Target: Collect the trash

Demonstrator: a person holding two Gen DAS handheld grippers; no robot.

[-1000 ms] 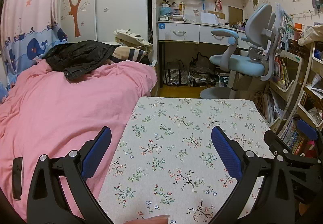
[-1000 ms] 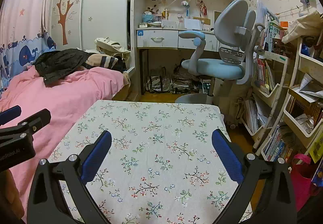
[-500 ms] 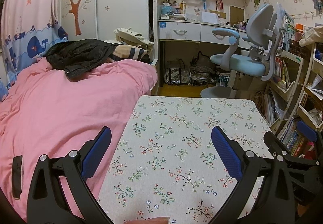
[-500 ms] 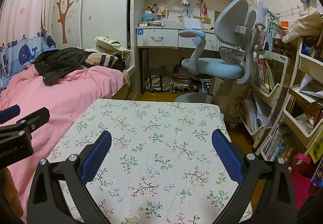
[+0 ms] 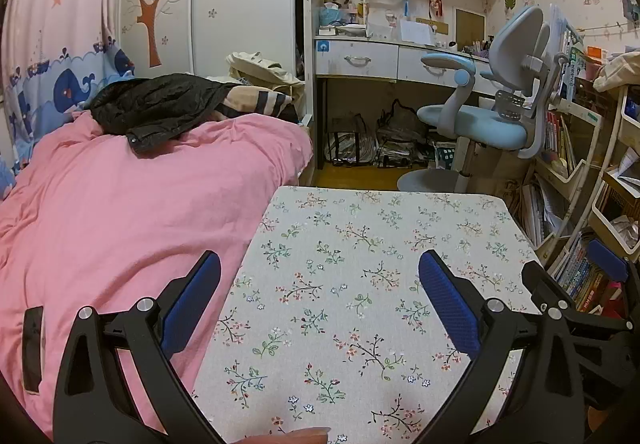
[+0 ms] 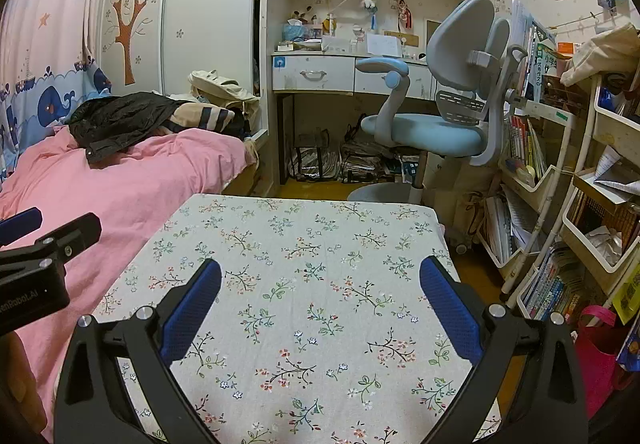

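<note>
At far left a bed under a pink duvet (image 5: pixel 120 203) carries a crumpled black jacket (image 5: pixel 156 107) at its far end. Just right of the bed stands the worktop with a floral cloth (image 5: pixel 360 244); no trash shows on it. The left hand-held gripper (image 5: pixel 320 276) hovers over its near left part, blue-padded fingers (image 5: pixel 192 300) spread wide, holding nothing. The right hand-held gripper (image 6: pixel 320 276) hangs over the near middle, equally wide and empty. Beyond the worktop stand a white desk with drawers (image 6: pixel 320 73) and a pale blue swivel chair (image 6: pixel 436 123). At far right, white shelves of books (image 6: pixel 536 163) hold crumpled paper (image 6: pixel 608 240).
</note>
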